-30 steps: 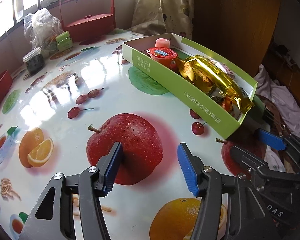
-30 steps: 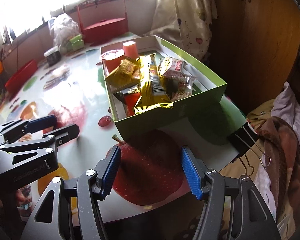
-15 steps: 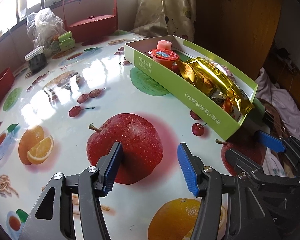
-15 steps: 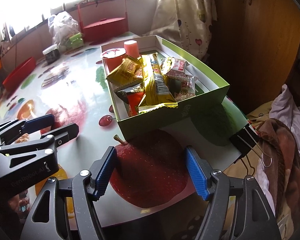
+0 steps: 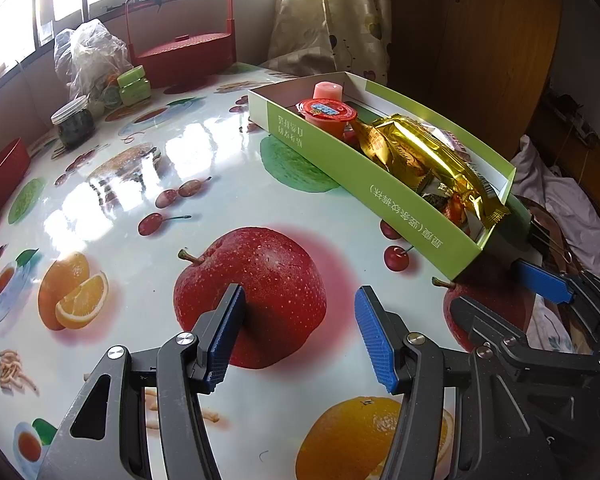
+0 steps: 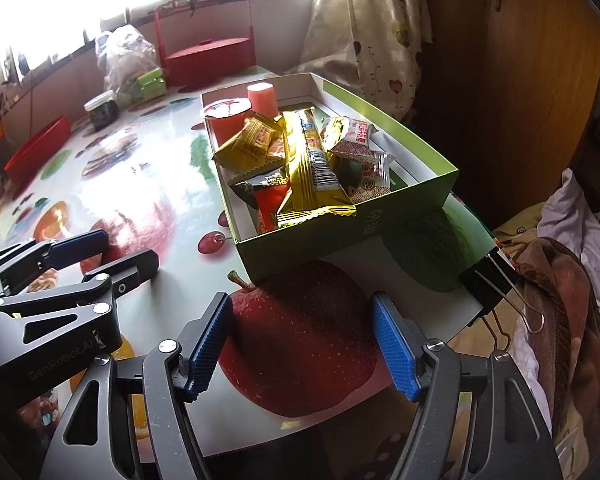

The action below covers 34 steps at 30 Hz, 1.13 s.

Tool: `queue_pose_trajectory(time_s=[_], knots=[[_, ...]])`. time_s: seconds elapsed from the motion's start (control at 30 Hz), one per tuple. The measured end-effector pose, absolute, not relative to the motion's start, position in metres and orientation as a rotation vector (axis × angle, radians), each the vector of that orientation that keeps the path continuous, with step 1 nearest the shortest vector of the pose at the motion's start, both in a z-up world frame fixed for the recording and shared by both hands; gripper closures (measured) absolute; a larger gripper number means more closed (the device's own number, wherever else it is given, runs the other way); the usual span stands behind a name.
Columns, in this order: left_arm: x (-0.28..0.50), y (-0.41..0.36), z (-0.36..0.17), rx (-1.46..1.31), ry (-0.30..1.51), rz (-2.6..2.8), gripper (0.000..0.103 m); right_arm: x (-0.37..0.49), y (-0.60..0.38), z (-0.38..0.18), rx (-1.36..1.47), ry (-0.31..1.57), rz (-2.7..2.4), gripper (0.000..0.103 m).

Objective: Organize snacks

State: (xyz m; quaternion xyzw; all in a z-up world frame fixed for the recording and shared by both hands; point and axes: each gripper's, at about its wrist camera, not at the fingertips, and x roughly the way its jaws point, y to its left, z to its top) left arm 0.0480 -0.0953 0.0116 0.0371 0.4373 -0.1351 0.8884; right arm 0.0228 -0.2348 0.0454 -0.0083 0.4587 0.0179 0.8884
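A green cardboard box (image 6: 340, 232) stands on the fruit-print table near its right edge, and its long wall (image 5: 380, 184) also shows in the left wrist view. In it lie a long gold bar (image 6: 310, 164), small yellow packets (image 6: 248, 148), white-and-red packets (image 6: 360, 140), a red-and-black packet (image 6: 268, 192) and two red jelly cups (image 6: 228, 114) at the far end. My right gripper (image 6: 300, 300) hangs open and empty just short of the box's near end. My left gripper (image 5: 300, 296) is open and empty over a printed apple, left of the box.
At the far side stand a red handled basket (image 5: 184, 48), a plastic bag (image 5: 88, 56), a dark jar (image 5: 74, 124) and a green tub (image 5: 134, 84). A red tray (image 5: 0, 176) sits far left. A binder clip (image 6: 488, 284) grips the table's right edge, with bedding (image 6: 572, 280) beyond.
My right gripper's jaws have spread wider, with nothing between them. The left gripper and the box have not moved.
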Motion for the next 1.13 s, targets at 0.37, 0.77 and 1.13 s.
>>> queue_pose_trajectory(time_s=[0.37,0.77,1.13], knots=[[0.0477,-0.0956,0.0118,0.076,0.906,-0.282,0.045,0.0228,-0.2352,0.0450,-0.018,0.952,0.037,0.032],[0.0478,-0.0955,0.0118,0.077,0.906,-0.281,0.045,0.0224,-0.2350,0.0447,-0.018,0.951,0.038,0.031],[0.0490,-0.0966,0.0137,0.083,0.906,-0.279,0.045,0.0223,-0.2353,0.0448,-0.018,0.950,0.037,0.031]])
